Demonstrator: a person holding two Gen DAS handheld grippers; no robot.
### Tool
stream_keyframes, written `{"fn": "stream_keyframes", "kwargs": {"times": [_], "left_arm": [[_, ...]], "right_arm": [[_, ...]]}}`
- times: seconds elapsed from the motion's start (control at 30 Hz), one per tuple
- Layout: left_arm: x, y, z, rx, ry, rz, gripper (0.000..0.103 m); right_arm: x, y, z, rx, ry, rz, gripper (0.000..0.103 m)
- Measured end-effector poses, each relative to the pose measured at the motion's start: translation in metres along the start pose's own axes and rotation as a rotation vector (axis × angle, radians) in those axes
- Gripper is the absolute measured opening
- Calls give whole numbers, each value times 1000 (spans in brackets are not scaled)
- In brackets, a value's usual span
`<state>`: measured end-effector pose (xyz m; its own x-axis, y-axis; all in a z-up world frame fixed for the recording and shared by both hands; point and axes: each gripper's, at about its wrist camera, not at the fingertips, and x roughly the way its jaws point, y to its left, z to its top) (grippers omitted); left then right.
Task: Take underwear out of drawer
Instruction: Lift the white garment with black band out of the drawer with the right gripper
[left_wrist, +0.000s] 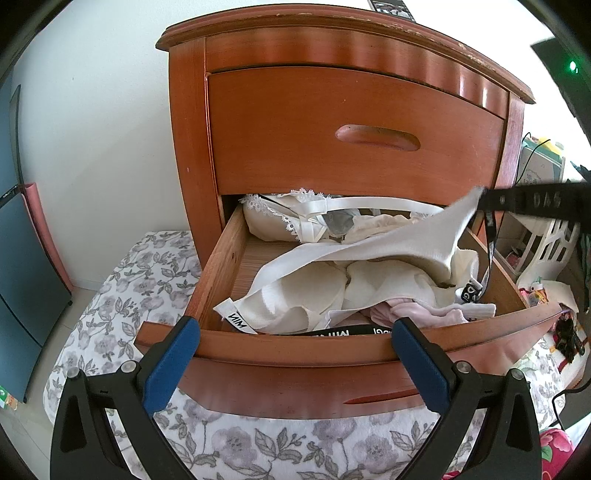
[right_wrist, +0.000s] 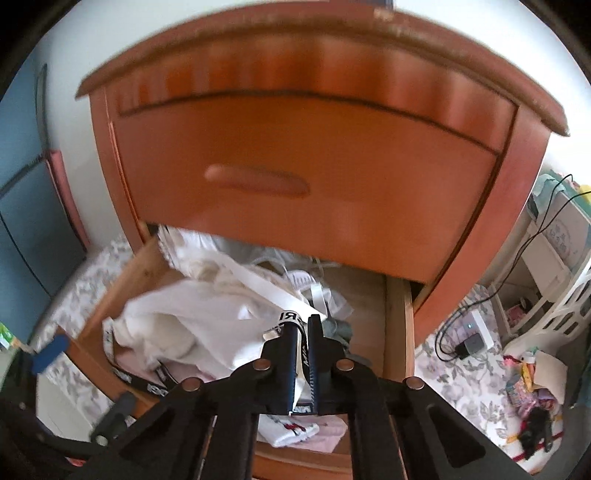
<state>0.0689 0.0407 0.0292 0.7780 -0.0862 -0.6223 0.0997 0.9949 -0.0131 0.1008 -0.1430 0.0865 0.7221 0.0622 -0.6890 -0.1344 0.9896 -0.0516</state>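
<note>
The wooden nightstand's lower drawer stands pulled out, full of white and pale pink underwear. My right gripper is shut on the black-and-white lettered waistband of a white piece of underwear. In the left wrist view that gripper comes in from the right above the drawer. The white underwear stretches from it down into the pile, and a black band dangles below. My left gripper is open in front of the drawer's front panel, its blue pads holding nothing.
The upper drawer is closed. Floral fabric lies under and around the nightstand. A blue panel stands at the left. At the right are a white slatted basket, a charger with cables and small clutter.
</note>
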Motion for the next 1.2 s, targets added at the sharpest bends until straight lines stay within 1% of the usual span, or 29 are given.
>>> {"fn": "stream_keyframes", "kwargs": {"times": [0.23,0.37,0.5,0.73,0.93,1.2], "left_arm": [[0,0,0,0,0,0,103],[0,0,0,0,0,0,103],[0,0,0,0,0,0,103],[0,0,0,0,0,0,103],[0,0,0,0,0,0,103],[0,0,0,0,0,0,103]], "right_arm": [[-17,-3,13,88,-68,76,4],[-29,-11,17,143,-126,129,3],[-44,-17,21,169,-185,172,3],[-55,-21,27,218,-248,238,3],[-69,-25,31,255,-303,275,3],[-103,-36,46,286,-385,305,3]]}}
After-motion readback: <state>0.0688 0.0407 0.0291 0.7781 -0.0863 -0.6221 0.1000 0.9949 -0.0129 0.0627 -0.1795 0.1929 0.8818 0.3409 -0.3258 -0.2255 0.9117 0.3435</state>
